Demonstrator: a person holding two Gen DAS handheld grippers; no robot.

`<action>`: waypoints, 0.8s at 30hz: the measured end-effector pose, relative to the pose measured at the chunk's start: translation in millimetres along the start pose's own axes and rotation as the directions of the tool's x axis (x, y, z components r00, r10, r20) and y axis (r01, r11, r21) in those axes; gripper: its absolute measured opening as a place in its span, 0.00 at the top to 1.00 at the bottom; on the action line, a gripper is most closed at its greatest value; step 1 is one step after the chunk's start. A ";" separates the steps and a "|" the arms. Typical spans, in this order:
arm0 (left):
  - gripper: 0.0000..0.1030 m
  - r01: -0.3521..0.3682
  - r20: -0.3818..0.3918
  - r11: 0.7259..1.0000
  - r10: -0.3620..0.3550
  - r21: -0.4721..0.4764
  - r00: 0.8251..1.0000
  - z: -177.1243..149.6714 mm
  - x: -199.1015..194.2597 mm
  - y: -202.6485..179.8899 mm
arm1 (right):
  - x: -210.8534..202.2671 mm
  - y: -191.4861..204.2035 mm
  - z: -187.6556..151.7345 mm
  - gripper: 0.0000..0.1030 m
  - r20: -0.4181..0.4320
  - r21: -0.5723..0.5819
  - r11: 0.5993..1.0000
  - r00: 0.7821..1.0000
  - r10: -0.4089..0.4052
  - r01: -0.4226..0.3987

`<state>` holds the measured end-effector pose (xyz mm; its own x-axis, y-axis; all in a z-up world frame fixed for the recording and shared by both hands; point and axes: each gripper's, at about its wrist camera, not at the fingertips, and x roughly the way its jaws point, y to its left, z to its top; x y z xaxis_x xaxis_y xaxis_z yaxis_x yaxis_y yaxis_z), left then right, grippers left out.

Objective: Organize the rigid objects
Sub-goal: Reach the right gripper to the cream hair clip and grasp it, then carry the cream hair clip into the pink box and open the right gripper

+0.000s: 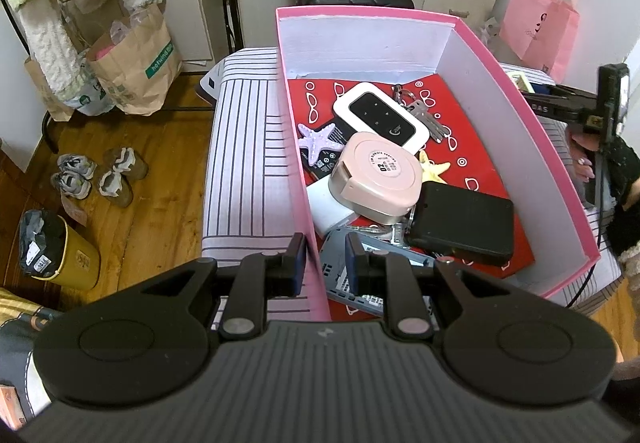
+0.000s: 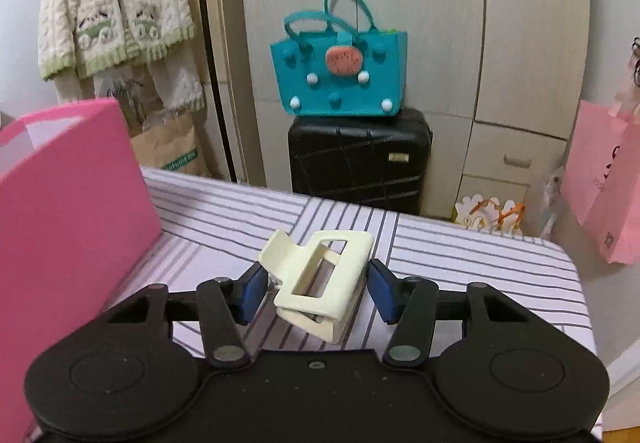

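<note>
A pink box (image 1: 520,95) with white inner walls stands on the striped cloth (image 1: 248,163). In it lie a white and black pocket router (image 1: 378,115), a round pink case (image 1: 376,179), a black case (image 1: 464,223), keys (image 1: 424,115) and two starfish. My left gripper (image 1: 325,257) straddles the box's near left wall with narrow jaws. A gap shows beside the right pad, so it is open. A cream hair claw clip (image 2: 356,247) lies on the cloth between the pads of my right gripper (image 2: 318,291), which stand close to its sides without pressing.
A teal felt bag (image 2: 338,79) sits on a black suitcase (image 2: 360,163) behind the table. Pink paper bag (image 2: 608,179) on the right. The pink box (image 2: 68,203) rises left of the clip. Shoes (image 1: 100,175), a yellow bin (image 1: 60,251) and brown paper bags (image 1: 132,63) stand on the floor.
</note>
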<state>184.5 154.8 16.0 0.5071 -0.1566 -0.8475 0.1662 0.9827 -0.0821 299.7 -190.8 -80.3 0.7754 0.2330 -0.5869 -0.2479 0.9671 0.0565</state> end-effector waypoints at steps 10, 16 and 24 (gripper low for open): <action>0.82 0.001 0.002 1.000 -0.001 -0.010 1.000 1.9 0.1 1.1 | -81.0 41.1 19.2 0.42 0.093 -0.050 0.981 0.977 0.190 -0.186; 0.81 0.004 0.005 1.000 -0.004 -0.007 1.000 2.5 -0.1 0.8 | -123.0 83.7 36.8 0.42 0.103 -0.120 0.932 0.930 0.354 -0.342; 0.81 0.005 0.019 1.000 -0.005 0.001 1.000 0.7 -1.2 0.2 | -127.8 141.5 51.1 0.42 -0.013 -0.231 0.872 0.897 0.441 -0.432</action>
<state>184.5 155.0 17.4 0.5225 -0.1632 -0.8369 0.1697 0.9818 -0.0855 195.2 -78.6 43.9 0.5789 0.6345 -0.5121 -0.6855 0.7188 0.1158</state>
